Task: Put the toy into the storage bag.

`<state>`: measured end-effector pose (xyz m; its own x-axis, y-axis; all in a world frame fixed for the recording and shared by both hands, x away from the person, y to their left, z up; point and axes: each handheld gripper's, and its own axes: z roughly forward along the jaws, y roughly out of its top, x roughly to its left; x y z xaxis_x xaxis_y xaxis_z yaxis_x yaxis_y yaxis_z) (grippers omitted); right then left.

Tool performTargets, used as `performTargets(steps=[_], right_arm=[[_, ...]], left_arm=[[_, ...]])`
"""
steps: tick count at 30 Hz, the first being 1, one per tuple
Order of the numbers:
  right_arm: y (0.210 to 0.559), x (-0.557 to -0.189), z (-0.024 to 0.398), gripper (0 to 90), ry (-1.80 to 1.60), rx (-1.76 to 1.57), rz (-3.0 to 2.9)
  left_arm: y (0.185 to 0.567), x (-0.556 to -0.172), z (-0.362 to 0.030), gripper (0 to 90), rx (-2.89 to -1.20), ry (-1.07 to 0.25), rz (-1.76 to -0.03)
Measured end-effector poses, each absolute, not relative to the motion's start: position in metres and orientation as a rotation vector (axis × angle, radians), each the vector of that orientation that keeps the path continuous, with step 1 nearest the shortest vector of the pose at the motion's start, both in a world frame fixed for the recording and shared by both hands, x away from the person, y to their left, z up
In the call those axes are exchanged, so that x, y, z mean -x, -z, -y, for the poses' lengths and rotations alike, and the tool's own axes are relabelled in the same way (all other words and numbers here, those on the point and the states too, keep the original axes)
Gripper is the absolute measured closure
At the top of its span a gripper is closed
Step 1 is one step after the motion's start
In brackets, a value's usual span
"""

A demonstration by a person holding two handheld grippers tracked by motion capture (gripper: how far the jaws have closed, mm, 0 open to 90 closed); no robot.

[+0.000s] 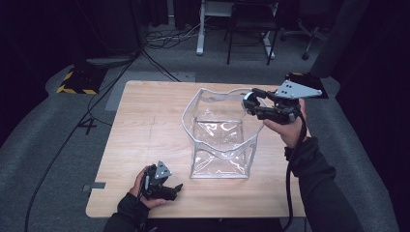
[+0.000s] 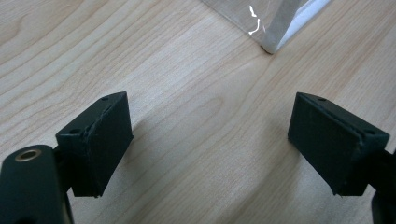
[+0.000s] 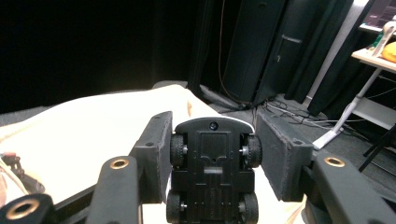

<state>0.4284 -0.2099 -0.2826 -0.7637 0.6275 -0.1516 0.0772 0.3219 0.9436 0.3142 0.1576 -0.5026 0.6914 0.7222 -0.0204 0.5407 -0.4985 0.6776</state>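
Note:
A clear plastic bag [image 1: 220,137] with a white rim stands open on the wooden table [image 1: 145,125]. Above its far right rim my right gripper [image 1: 250,102] is shut on a small toy car [image 1: 247,99]. In the right gripper view the toy car [image 3: 212,172] shows its black underside and wheels, wedged between the two pads of the right gripper [image 3: 214,135]. My left gripper [image 1: 175,189] rests low at the table's front left, to the left of the bag. The left gripper [image 2: 210,135] stands open over bare wood, and a bottom corner of the bag [image 2: 275,23] lies just ahead of it.
The table's front edge runs close behind my left hand. Beyond the far edge are a black and yellow floor plate [image 1: 77,82], cables [image 1: 169,36] and desk and chair legs [image 1: 232,38]. Dark curtains surround the area.

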Motion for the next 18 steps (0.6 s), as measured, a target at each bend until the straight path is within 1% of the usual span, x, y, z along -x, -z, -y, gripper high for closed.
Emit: performTargets(steps=[18], right_arm=[[0.298, -0.433, 0.194, 48.5, -1.396, -0.587, -2.198]], left_arm=[[0.503, -0.314, -0.157, 14.0, -2.222, -0.346, -0.966]])
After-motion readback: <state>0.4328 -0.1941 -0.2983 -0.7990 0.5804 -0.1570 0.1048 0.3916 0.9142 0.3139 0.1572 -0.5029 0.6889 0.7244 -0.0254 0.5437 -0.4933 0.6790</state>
